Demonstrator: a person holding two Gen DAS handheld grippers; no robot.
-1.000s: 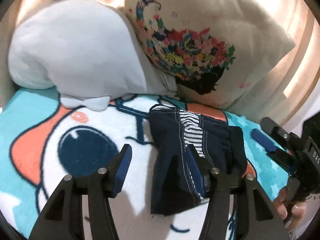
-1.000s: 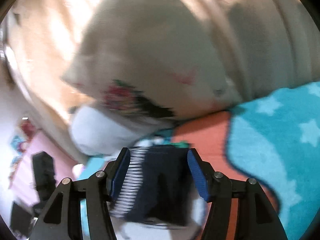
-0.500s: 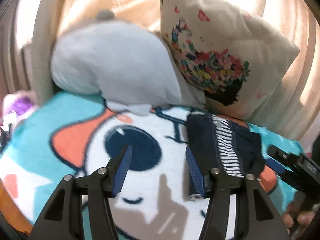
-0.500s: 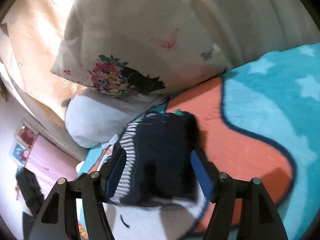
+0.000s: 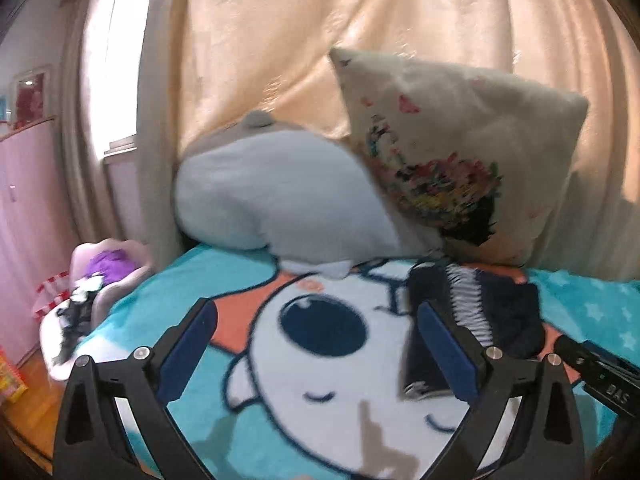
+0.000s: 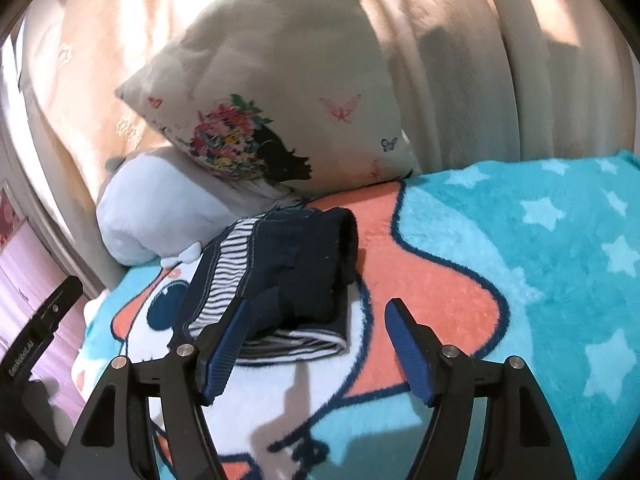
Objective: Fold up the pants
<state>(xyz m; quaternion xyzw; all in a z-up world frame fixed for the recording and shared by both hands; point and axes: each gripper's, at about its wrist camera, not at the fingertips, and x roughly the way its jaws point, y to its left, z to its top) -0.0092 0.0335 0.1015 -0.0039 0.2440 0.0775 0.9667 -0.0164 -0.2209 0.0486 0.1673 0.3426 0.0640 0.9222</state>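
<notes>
Left wrist view is showing the left gripper [image 5: 316,346] standing wide apart above the cartoon blanket [image 5: 332,364], gripping nothing. Folded navy pants [image 5: 500,316] with a striped lining are lying on that blanket just beyond the gripper's right-hand finger, partly hidden behind it, so whether finger and cloth are touching cannot be told. Beyond the pants a grey plush toy [image 5: 280,200] is resting on the blanket, and a floral cushion [image 5: 460,152] is leaning against the curtain [image 5: 360,20] just beside the plush. Part of the right gripper's black body is peeking in at the lower right edge.

Right wrist view is showing the right gripper [image 6: 314,346] also spread wide and holding nothing, hovering over the blanket [image 6: 520,240]. The pants [image 6: 288,268] are sitting as a compact folded bundle on the blanket's orange patch and white face, just beyond the gripper's left-hand finger, whose tip is overlapping the bundle's near edge in the picture. The cushion [image 6: 300,100] and plush toy [image 6: 160,208] are lying behind the pants.
</notes>
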